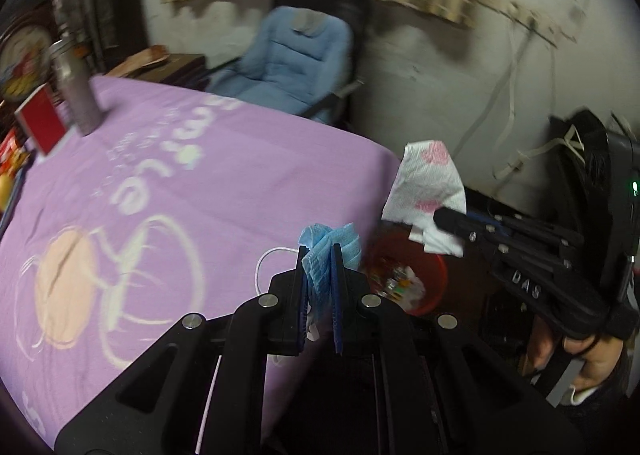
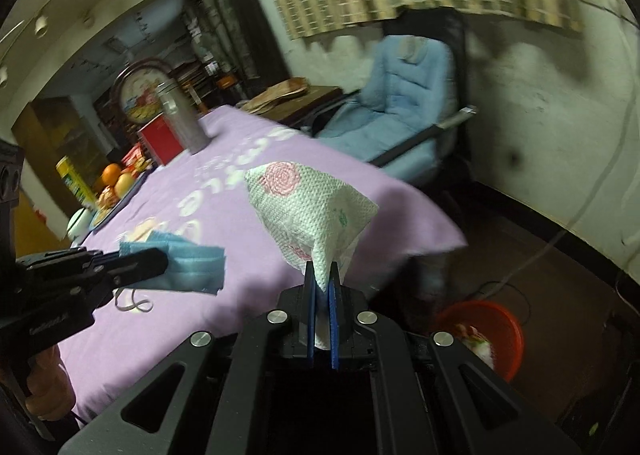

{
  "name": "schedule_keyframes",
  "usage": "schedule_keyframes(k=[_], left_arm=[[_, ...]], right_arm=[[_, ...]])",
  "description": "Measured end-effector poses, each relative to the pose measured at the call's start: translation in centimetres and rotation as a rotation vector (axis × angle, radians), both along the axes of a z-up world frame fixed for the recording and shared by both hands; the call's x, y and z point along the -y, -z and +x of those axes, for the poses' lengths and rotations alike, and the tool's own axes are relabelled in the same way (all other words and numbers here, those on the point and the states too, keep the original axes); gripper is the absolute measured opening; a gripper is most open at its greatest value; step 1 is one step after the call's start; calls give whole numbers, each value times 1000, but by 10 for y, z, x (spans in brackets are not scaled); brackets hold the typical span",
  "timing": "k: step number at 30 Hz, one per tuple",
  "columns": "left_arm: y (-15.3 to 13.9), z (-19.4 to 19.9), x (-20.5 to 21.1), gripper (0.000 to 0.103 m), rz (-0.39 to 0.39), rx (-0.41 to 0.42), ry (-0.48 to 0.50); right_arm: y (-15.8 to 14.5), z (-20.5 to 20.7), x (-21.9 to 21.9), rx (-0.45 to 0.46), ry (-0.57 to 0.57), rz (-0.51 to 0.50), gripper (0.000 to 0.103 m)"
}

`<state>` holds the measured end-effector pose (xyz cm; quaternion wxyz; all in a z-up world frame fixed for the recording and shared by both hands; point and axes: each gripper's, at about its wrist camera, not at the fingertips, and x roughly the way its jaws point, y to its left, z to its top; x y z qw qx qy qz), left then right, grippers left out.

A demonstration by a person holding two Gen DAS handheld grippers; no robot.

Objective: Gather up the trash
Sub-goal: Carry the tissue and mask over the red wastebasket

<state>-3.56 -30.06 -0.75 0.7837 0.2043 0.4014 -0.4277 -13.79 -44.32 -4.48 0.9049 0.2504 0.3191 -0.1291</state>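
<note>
Left gripper (image 1: pixel 320 255): clamped on blue face mask (image 1: pixel 332 245), beside red bin (image 1: pixel 434 275).
Right gripper (image 2: pixel 322 271): clamped on paper towel (image 2: pixel 310 207), near the bin.

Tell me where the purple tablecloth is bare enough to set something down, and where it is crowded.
Bare: the purple tablecloth, from the metal flask to the near edge. Crowded: the far side, with flask, red box, oranges. Both grippers are full.
</note>
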Motion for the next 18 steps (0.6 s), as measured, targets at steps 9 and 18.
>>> schedule_keyframes(k=[9,18], left_arm=[[59,-53,87,11,122,-73,186],[133,-73,161,11,225,-173,289]], right_arm=[[73,-67,73,-113,173,97,6],[175,-91,114,-256,250,249,6]])
